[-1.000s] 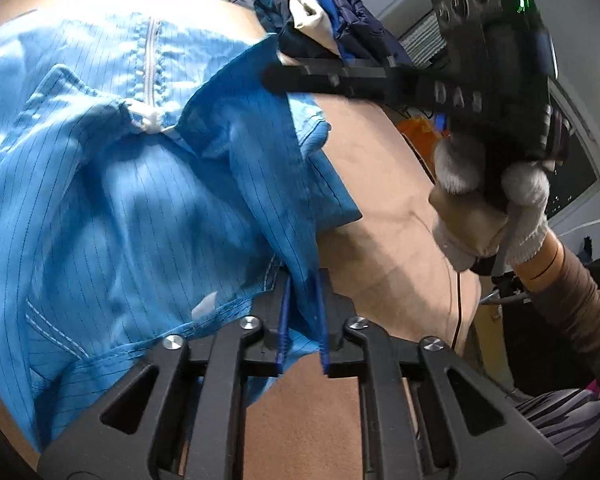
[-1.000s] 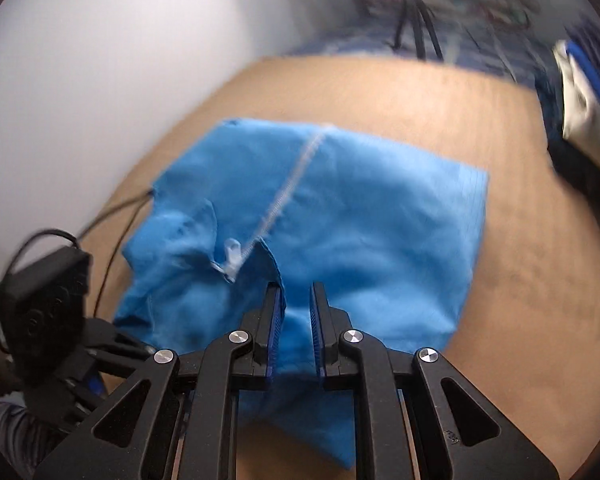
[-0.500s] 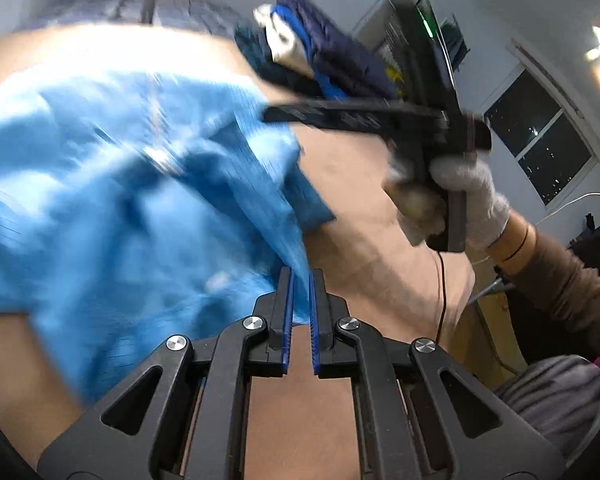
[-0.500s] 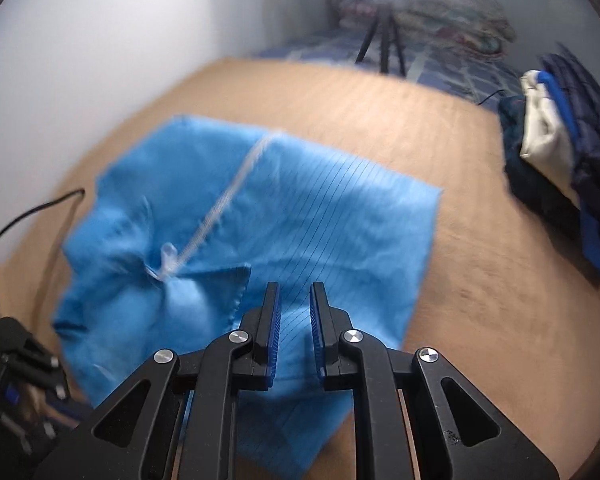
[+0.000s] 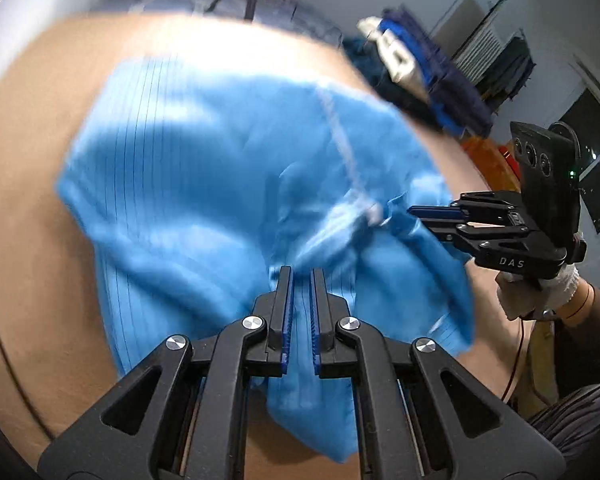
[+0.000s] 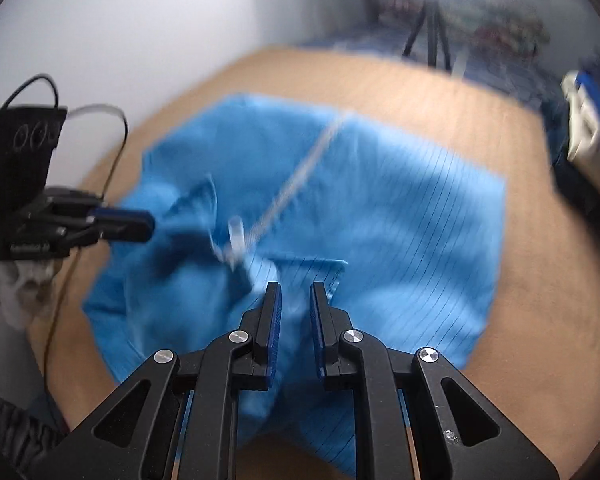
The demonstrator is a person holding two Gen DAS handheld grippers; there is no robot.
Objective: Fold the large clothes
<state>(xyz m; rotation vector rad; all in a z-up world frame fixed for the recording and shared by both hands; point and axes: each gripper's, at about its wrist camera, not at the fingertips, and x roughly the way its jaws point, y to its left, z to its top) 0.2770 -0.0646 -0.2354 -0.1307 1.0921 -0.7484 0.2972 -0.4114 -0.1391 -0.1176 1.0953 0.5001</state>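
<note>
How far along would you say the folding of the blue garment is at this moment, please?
Early to midway. Done: the blue garment lies on the tan table, zipper up, one side apparently folded straight. In hand: the left gripper and right gripper each pinch bunched fabric at the collar end. Left: that end is still rumpled, so the final folds remain.

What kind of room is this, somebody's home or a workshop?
Probably a room in a home, set up for recording. A blue garment lies on a tan table, folded clothes are piled at its edge, and a bright lamp on a tripod stands before what looks like a bed.
</note>
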